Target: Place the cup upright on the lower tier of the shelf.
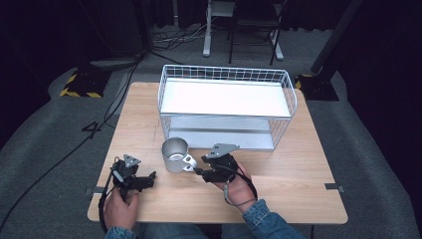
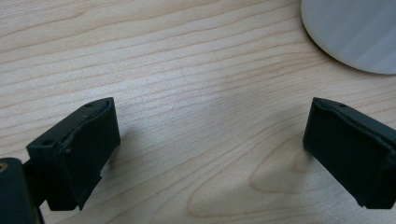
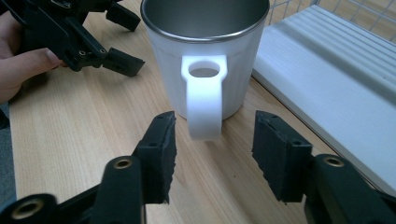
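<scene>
I'm lining up my right gripper point(image 3: 212, 149) on the white loop handle point(image 3: 204, 100) of the steel mug point(image 3: 205, 51) — jaws half-spread, handle just ahead, untouched. Next: ease forward, pinch. My left gripper point(image 2: 208, 154) gapes wide, empty.

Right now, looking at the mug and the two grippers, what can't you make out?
- Mug: its inside bottom is too small and glary in the high view, and the top edge cuts off its rim in the right gripper view.
- Mug handle: the right gripper hides it in the high view.
- Wire basket: its upper tray is washed out by glare.
- Left gripper: the edges cut off both jaws.
</scene>
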{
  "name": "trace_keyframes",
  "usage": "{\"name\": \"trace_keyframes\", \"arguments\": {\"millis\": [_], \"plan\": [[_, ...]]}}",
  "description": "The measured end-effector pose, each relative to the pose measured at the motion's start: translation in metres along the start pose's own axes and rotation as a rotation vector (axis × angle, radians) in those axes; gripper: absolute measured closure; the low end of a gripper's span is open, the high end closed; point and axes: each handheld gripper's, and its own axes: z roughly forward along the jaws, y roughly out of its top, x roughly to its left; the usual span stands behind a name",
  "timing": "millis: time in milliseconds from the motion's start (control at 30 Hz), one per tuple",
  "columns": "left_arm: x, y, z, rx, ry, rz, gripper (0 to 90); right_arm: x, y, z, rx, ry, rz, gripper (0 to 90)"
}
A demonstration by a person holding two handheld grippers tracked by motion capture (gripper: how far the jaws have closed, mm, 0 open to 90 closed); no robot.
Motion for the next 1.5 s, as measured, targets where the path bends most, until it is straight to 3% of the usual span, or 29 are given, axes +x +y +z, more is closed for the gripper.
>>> {"name": "trace_keyframes", "arguments": {"millis": [167,767,1000,1133,1267,1500], "plan": [[0.0,-0.001,0.0,-0.001,0.0,-0.005,4.1,-0.002,0.002,0.01,0.008,0.017,0.021,54.1],[0.0,0.0,0.0,0.0,0.0,-0.004,4.0,-0.003,0.014,0.029,0.034,0.032,0.006,64.7],[0.0,0.0,0.0,0.002,-0.001,0.001,4.0,-0.003,0.016,0.032,0.038,0.032,0.004,70.1],[0.0,0.0,0.0,0.001,-0.001,0.0,4.0,0.0,0.017,0.032,0.039,0.015,-0.022,71.1],[0.0,0.0,0.0,0.001,-0.001,0.001,4.0,-0.001,0.016,0.032,0.026,0.027,-0.009,71.2],[0.0,0.0,0.0,0.001,-0.001,0.0,4.0,0.002,0.016,0.031,0.004,0.013,-0.027,71.5]]}}
